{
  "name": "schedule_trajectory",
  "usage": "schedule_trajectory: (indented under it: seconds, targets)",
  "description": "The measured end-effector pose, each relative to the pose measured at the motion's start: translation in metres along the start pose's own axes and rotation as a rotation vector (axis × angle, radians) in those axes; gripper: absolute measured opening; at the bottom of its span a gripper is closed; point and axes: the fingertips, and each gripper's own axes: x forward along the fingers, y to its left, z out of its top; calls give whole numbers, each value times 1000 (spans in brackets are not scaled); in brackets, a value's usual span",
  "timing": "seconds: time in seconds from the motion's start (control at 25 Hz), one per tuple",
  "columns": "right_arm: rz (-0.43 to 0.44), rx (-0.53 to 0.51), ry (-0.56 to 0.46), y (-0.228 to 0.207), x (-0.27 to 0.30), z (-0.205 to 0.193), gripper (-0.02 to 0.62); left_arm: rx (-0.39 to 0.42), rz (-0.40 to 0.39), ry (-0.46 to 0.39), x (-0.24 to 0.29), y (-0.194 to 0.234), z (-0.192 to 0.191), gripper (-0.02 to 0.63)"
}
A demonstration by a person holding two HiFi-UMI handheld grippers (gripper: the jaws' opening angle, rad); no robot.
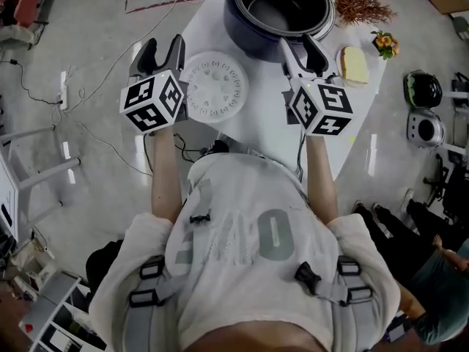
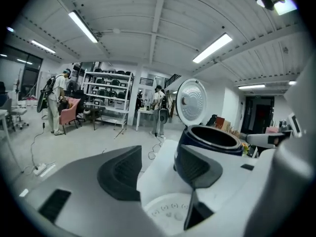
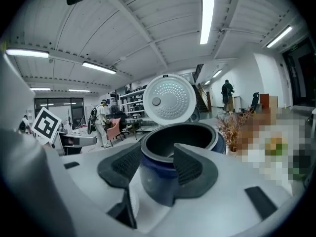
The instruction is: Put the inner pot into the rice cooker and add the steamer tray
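The dark blue rice cooker (image 1: 253,39) stands at the far end of the white table (image 1: 256,123), lid (image 3: 169,101) raised, with the dark inner pot (image 1: 282,9) sitting inside it. The round white steamer tray (image 1: 214,86) lies flat on the table in front-left of the cooker. My left gripper (image 1: 161,50) hovers open just left of the tray, nothing between its jaws; the tray (image 2: 170,209) shows low between them. My right gripper (image 1: 304,53) is open too, its tips close to the cooker's front wall (image 3: 153,181), holding nothing.
A yellow block (image 1: 354,64), a small orange decoration (image 1: 385,44) and a dried plant (image 1: 359,2) sit on the table right of the cooker. Cables run over the floor at left. Gear lies on the floor at right (image 1: 423,90). People stand by shelves (image 2: 106,95) in the background.
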Motion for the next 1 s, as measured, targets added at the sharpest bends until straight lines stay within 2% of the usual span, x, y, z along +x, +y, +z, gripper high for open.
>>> schedule_trajectory:
  seconds: [0.12, 0.28, 0.52, 0.68, 1.0]
  targets:
    - [22, -19, 40, 17, 7, -31, 212, -11, 52, 41, -14, 19, -38, 247]
    - [61, -38, 118, 35, 15, -74, 212, -69, 78, 100, -30, 31, -90, 247]
    - [84, -65, 228, 51, 32, -129, 192, -92, 125, 191, -36, 42, -145, 245]
    - [80, -20, 313, 58, 33, -169, 189, -88, 163, 261, -46, 48, -180, 244]
    - [93, 40, 427, 68, 27, -221, 189, -164, 178, 356, -61, 45, -228, 226]
